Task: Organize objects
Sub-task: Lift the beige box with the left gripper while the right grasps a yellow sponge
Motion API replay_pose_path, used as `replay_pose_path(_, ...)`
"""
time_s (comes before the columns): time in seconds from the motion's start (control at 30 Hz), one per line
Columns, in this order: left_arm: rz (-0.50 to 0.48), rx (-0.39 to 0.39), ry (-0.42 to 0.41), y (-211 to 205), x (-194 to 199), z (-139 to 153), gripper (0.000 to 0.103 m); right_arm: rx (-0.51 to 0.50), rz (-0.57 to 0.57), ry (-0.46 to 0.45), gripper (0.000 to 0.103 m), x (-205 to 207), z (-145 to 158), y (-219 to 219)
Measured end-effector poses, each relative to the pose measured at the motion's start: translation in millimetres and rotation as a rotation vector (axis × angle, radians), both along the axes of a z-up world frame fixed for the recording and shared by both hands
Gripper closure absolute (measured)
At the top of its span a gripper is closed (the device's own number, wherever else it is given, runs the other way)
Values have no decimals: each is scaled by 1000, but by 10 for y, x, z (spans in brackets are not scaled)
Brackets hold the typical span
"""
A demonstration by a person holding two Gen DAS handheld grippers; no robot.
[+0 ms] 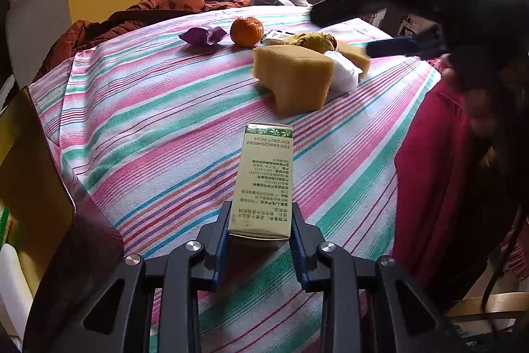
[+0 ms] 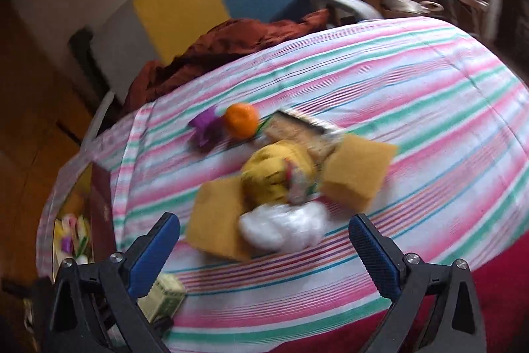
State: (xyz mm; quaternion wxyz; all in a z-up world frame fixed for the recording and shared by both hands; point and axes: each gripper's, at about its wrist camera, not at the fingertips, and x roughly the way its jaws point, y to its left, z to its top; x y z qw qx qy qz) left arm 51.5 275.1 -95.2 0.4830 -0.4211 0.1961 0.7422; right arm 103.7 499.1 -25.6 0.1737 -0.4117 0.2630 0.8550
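Left hand-held gripper, box apparently lengthwise

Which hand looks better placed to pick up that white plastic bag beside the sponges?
Probably the right. The right gripper is open and empty, with the white bag lying just ahead between its fingers. The left gripper is shut on the green box.

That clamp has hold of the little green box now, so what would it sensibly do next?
Probably lift the box and carry it left toward the open bin at the table edge. The left gripper is shut on the box's near end, and the bin already holds other items, so it looks like the collecting place.
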Motion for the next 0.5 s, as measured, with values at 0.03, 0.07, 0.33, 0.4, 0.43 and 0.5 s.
replay_pose_path(0.03,2,6,-7,-6,-9,-3,72,12,33,-14,5,-97,-31,-102)
replay_pose_path(0.07,4,12,-14,-2,-18,-7,72,35,61,-29,10,-182,-59,-187)
replay_pose_path(0.33,17,36,-43,-15,-61,-22,71,109,139,-179,25,-671,-351,-275)
replay_pose_path(0.4,16,38,-41,-14,-60,-21,71,151,145,-243,42,-716,-482,-297)
replay_pose_path(0.43,16,40,-42,-15,-62,-21,72,177,143,-254,51,-708,-485,-323)
replay_pose_path(0.5,17,45,-45,-18,-68,-19,72,152,156,-212,52,-668,-417,-331)
